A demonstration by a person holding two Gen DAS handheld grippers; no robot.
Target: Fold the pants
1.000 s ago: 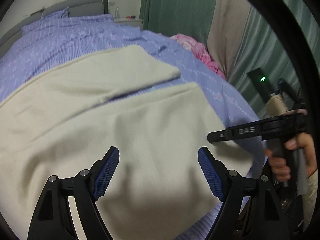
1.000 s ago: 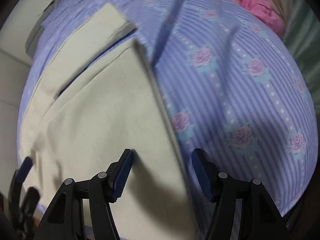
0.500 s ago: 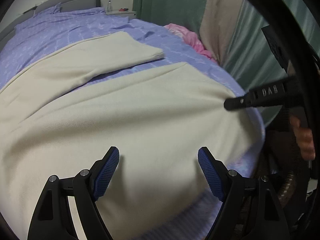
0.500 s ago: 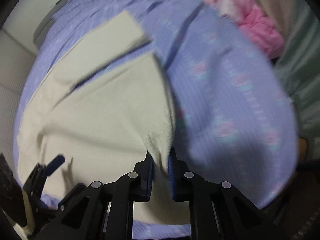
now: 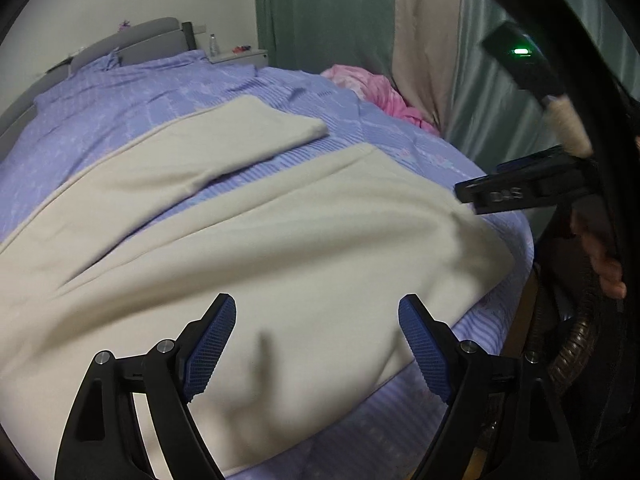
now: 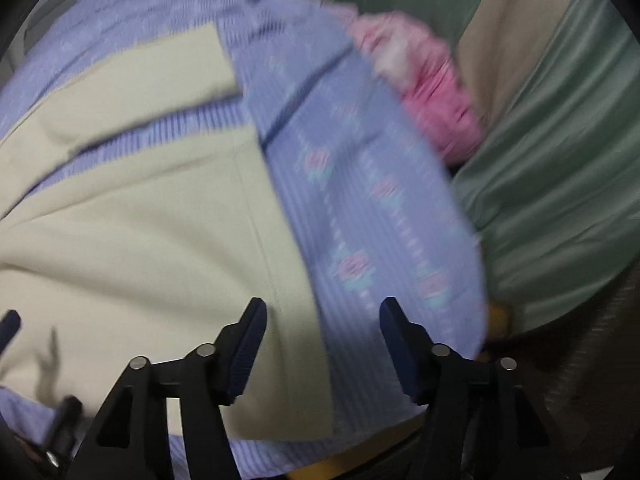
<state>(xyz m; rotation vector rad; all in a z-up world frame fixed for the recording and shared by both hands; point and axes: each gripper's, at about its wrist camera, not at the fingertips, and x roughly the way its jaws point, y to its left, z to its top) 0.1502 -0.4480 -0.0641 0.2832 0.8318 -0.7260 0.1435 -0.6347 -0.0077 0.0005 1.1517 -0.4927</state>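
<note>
Cream pants [image 5: 256, 248] lie spread flat on a bed, both legs reaching away, a strip of bedspread showing between them. My left gripper [image 5: 316, 344] is open and empty, hovering over the near leg. My right gripper [image 6: 322, 350] is open and empty above the hemmed cuff edge of the pants [image 6: 168, 240]; it also shows in the left wrist view [image 5: 520, 196] at the pants' right end, just off the cloth.
The bed has a lilac striped floral bedspread [image 6: 372, 184] with a grey headboard [image 5: 132, 40] at the far end. A pink cloth [image 6: 432, 96] lies at the bed's far right. Green and beige curtains [image 5: 352, 16] hang to the right.
My right gripper, shut on the cuff edge half a second ago, has opened and let the pants go, and they lie flat. The left gripper has stayed open over the near leg.
</note>
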